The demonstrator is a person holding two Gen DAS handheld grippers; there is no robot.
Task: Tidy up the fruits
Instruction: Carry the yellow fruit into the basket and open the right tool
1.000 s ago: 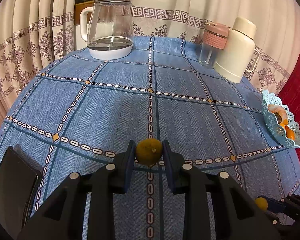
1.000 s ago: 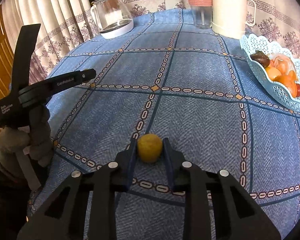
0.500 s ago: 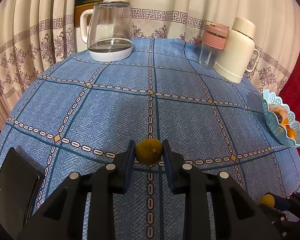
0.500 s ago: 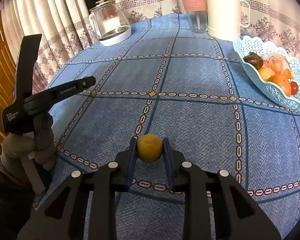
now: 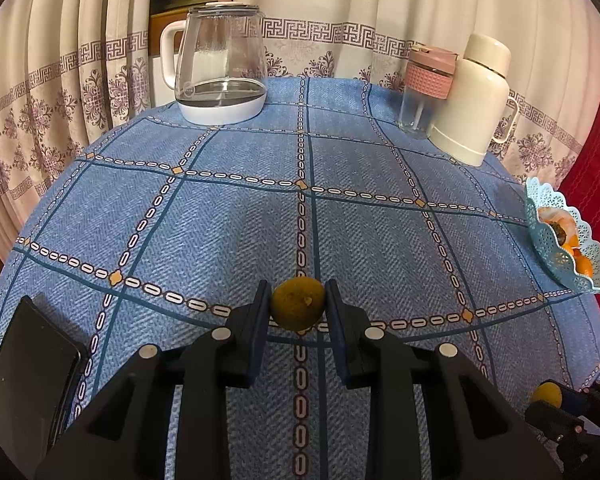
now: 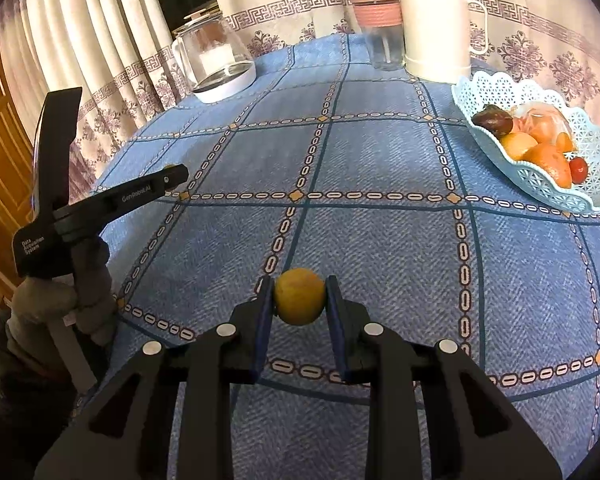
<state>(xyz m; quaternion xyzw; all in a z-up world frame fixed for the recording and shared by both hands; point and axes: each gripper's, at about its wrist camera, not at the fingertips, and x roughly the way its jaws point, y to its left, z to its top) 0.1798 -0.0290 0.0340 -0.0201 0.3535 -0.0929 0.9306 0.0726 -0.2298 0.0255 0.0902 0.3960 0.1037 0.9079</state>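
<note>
My left gripper [image 5: 298, 308] is shut on a small greenish-yellow citrus fruit [image 5: 298, 308] and holds it above the blue checked tablecloth [image 5: 228, 232]. My right gripper [image 6: 300, 298] is shut on a small yellow fruit [image 6: 300, 297], also above the cloth. That fruit also shows in the left wrist view [image 5: 547, 396] at the lower right. The light-blue lace fruit basket [image 6: 540, 176] with several fruits stands at the table's right edge, far right of both grippers; it also shows in the left wrist view [image 5: 548, 244]. The left gripper [image 6: 168, 178] shows side-on in the right wrist view.
A glass kettle [image 5: 220, 68] stands at the back left. A pink-lidded glass cup [image 5: 424, 92] and a cream thermos [image 5: 474, 100] stand at the back right. A black phone [image 5: 28, 368] lies at the front left. Curtains hang behind the table.
Both grippers have risen and tilted a little with their fruits still held; the table looks farther below. The basket has shifted slightly in the right wrist view.
</note>
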